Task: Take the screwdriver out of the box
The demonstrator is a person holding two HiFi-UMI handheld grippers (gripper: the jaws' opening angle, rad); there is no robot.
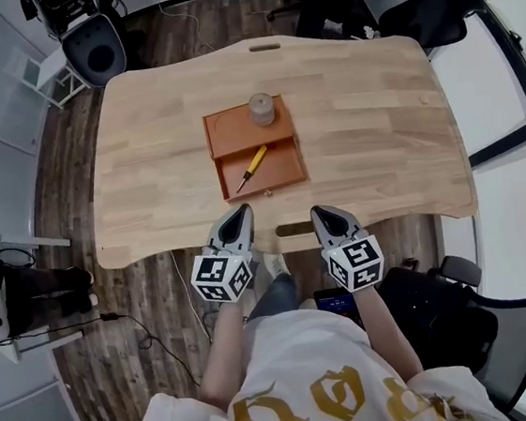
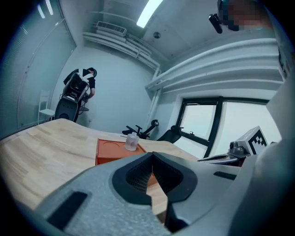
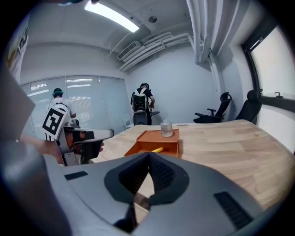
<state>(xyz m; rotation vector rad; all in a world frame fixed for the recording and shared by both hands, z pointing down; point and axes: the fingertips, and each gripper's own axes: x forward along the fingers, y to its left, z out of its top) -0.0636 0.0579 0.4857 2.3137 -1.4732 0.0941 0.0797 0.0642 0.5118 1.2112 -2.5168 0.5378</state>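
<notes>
The room is an office with a plank floor and chairs around 1 broad wooden table, which is bare except for an orange box at its middle. Both grippers hang at the table's near edge, well short of the box. The left gripper and the right gripper each have their jaws pressed together with nothing between them. The main risk, as I judge it, is reaching in like that: shut jaws would only shove the tool, so 1 pair must open before it goes down. The box has 2 compartments and low walls. A level approach would likely strike the near wall and slide the box, since nothing pins it; the free gripper could steady it. A small jar stands in the far compartment and could tip if a gripper overshoots. The screwdriver lies flat and slantwise in the near compartment, yellow handle toward the jar, tip toward the near left corner. It is thin and round, so it may roll or slip from a shallow pinch; the handle looks the safer hold. The box is well apart from every table edge, with wide bare wood on both sides for setting the tool down. A slot cuts the table between the grippers, where a dropped tool could snag.
</notes>
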